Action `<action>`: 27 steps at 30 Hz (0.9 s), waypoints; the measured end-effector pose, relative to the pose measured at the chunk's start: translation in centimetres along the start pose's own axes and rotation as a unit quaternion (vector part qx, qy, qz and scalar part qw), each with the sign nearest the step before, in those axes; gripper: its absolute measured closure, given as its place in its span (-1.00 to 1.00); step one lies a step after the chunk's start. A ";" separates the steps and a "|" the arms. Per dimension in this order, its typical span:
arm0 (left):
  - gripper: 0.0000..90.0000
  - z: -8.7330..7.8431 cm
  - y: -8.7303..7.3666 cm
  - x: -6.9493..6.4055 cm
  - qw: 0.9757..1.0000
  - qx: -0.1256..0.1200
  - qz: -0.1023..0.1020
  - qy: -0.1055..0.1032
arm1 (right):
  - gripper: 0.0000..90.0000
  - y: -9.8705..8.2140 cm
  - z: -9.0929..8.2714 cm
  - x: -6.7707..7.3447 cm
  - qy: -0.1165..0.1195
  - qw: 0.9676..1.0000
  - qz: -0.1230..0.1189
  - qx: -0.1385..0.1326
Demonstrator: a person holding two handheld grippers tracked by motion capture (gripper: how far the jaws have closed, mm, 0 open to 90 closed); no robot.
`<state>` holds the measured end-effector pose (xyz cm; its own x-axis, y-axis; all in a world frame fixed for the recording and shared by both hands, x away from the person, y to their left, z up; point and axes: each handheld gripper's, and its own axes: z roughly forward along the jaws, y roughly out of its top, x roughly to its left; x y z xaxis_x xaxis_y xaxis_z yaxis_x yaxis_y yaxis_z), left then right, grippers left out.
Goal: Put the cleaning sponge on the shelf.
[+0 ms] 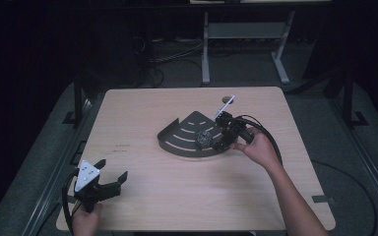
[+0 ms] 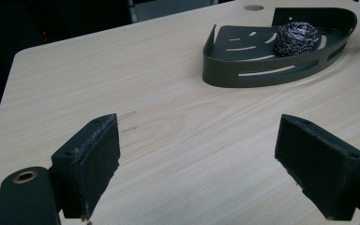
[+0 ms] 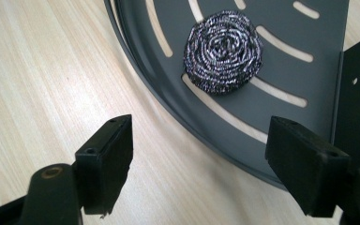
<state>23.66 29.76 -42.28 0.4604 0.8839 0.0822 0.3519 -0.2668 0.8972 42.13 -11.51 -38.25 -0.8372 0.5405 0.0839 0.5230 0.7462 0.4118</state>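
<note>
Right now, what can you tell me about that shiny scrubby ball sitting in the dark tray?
The steel wool scourer is a round, flattish wad of silvery metal wire coiled in a rosette, glinting against darker strands. It lies loose on the slotted floor of the dark grey quarter-round tray, near the curved front wall and across one slot. Only the tray floor touches it. The right gripper hangs just short of it with jaws open around nothing.

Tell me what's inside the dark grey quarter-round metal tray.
One round steel-wool scourer lies on the slotted floor of the dark grey quarter-round metal tray, near its curved rim. Light wooden table shows through the slots. Whatever lies directly under the scourer is covered.
</note>
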 end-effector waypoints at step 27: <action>-0.69 0.0 0.0 0.0 1.000 0.003 0.003 0.000 | -0.53 -3.0 0.0 0.2 0.000 1.000 0.011 0.000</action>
<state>23.67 29.71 -42.28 0.4628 0.8821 0.0880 0.3531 -0.2745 0.8944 40.39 -13.70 -39.48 -0.8258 0.5565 0.0920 0.5407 0.7345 0.4101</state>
